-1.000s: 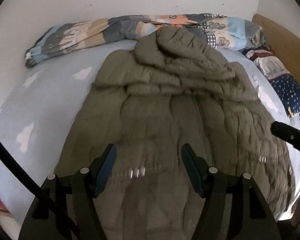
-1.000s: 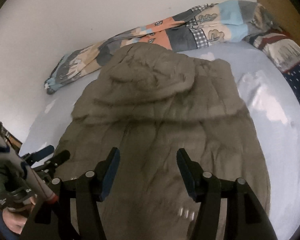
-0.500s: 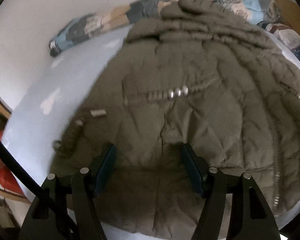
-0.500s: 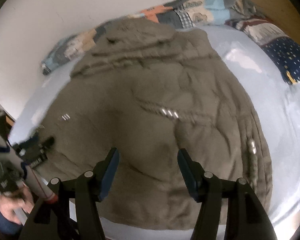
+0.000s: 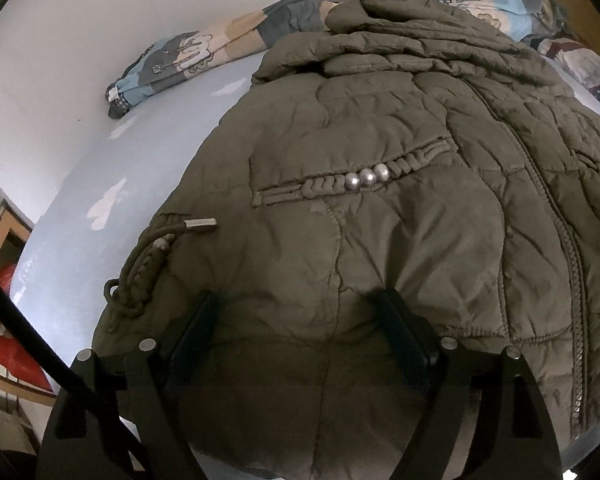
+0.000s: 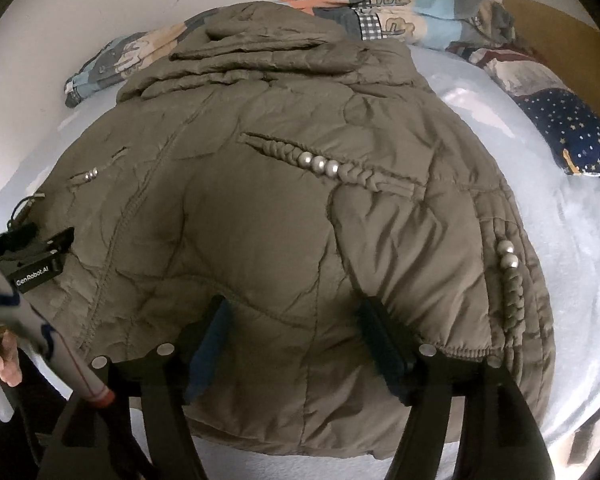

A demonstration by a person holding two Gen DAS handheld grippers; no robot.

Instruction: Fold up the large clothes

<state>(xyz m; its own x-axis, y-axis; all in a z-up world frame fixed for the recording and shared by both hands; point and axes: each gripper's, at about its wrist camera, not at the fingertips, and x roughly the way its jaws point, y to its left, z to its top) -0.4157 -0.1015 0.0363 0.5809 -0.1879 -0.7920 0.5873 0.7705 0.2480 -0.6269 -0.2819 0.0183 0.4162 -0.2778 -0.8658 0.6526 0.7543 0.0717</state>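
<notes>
An olive quilted hooded jacket (image 5: 380, 184) lies front up on a pale blue bed, hood towards the wall. It also fills the right wrist view (image 6: 268, 208). My left gripper (image 5: 300, 312) is open, its fingers low over the jacket's bottom hem on the left side, near a drawcord with a metal tip (image 5: 198, 224). My right gripper (image 6: 296, 320) is open over the hem on the right side, below a braided pocket trim with silver beads (image 6: 320, 164). The left gripper also shows at the left edge of the right wrist view (image 6: 32, 248).
A patchwork quilt (image 6: 420, 16) is bunched along the wall behind the hood. A navy starred pillow (image 6: 572, 132) lies at the right. The bed sheet (image 5: 112, 168) shows left of the jacket. A wooden headboard (image 6: 560, 36) stands at the far right. Furniture and red items (image 5: 8, 344) sit beside the bed.
Both grippers have dropped down and back towards the jacket's bottom hem, so the jacket now fills more of each view. Both stay open.
</notes>
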